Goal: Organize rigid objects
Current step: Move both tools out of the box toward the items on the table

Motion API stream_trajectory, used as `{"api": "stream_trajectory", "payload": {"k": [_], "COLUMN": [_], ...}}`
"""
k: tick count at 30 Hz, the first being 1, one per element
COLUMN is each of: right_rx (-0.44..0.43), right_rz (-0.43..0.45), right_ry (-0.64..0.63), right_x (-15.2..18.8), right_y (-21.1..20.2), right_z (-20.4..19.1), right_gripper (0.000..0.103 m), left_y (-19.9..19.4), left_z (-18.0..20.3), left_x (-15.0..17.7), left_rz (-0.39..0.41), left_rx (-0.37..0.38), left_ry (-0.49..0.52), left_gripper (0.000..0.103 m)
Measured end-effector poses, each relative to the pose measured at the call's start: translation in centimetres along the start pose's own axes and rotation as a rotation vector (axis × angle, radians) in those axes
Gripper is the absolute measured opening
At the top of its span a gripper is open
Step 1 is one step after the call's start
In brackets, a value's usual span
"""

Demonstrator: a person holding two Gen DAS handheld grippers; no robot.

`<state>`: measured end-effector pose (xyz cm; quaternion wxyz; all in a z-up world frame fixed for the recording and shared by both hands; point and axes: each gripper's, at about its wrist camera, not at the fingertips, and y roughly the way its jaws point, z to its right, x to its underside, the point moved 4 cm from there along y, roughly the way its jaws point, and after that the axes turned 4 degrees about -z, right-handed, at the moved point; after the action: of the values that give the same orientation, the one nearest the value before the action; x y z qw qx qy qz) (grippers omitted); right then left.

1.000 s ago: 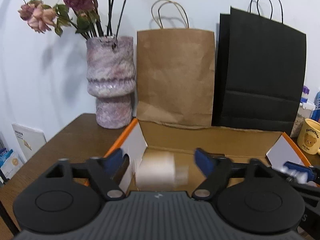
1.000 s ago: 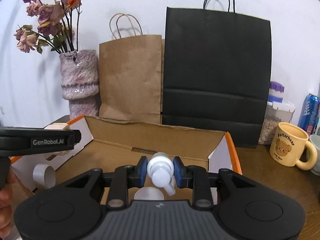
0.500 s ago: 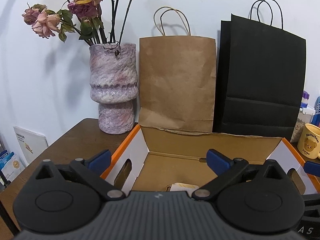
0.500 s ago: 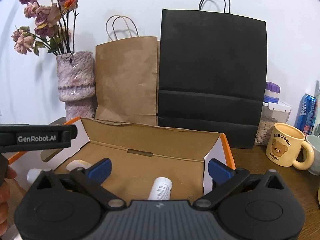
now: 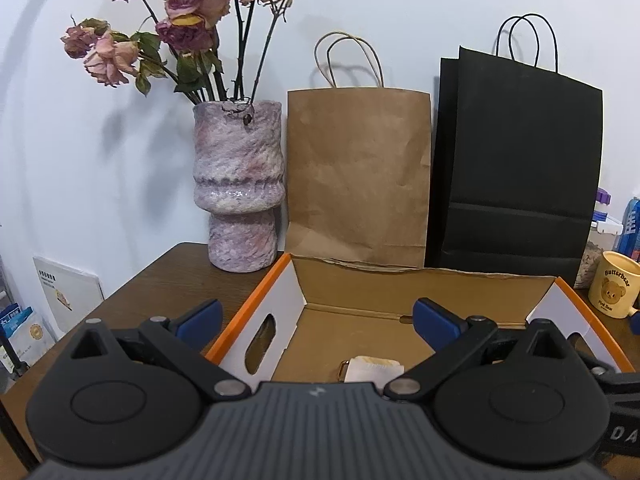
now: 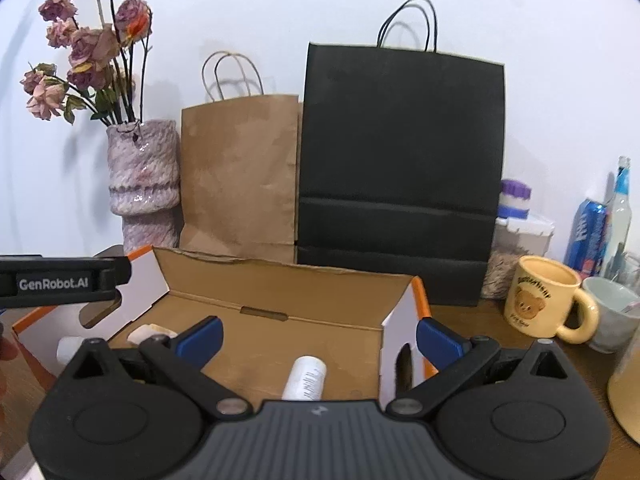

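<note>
An open cardboard box with orange-edged white flaps sits on the brown table; it also shows in the right wrist view. My left gripper is open and empty above the box's near edge. A pale flat item lies on the box floor just below it. My right gripper is open and empty above the box. A white bottle lies on the box floor under it. Two pale items lie at the box's left end. The left gripper's body shows at the left.
A mottled vase with dried roses, a brown paper bag and a black paper bag stand against the wall behind the box. A yellow bear mug, a white cup, a can and a bottle crowd the right.
Both grippers opened and pulled back and up. The left dropped a pale roll into the box. The right released the white bottle, which now lies on the box floor.
</note>
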<state>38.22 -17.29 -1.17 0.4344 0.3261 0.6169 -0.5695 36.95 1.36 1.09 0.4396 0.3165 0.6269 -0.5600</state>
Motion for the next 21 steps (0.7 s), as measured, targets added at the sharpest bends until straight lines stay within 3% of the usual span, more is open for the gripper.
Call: {"api": "stream_trajectory", "payload": {"k": [21], "right_rx": [0.042], "right_rz": [0.005], "right_ry": [-0.035], "right_x": [3.9], "right_y": [-6.6], "right_z": [1.4], "right_gripper": [0.103], "left_y": [-6.5], "left_z": [-1.1], "left_x": [3.4], "left_rz": [0.034], "left_rx": [0.036], "left_ry": [0.024], "left_gripper": [0.103]}}
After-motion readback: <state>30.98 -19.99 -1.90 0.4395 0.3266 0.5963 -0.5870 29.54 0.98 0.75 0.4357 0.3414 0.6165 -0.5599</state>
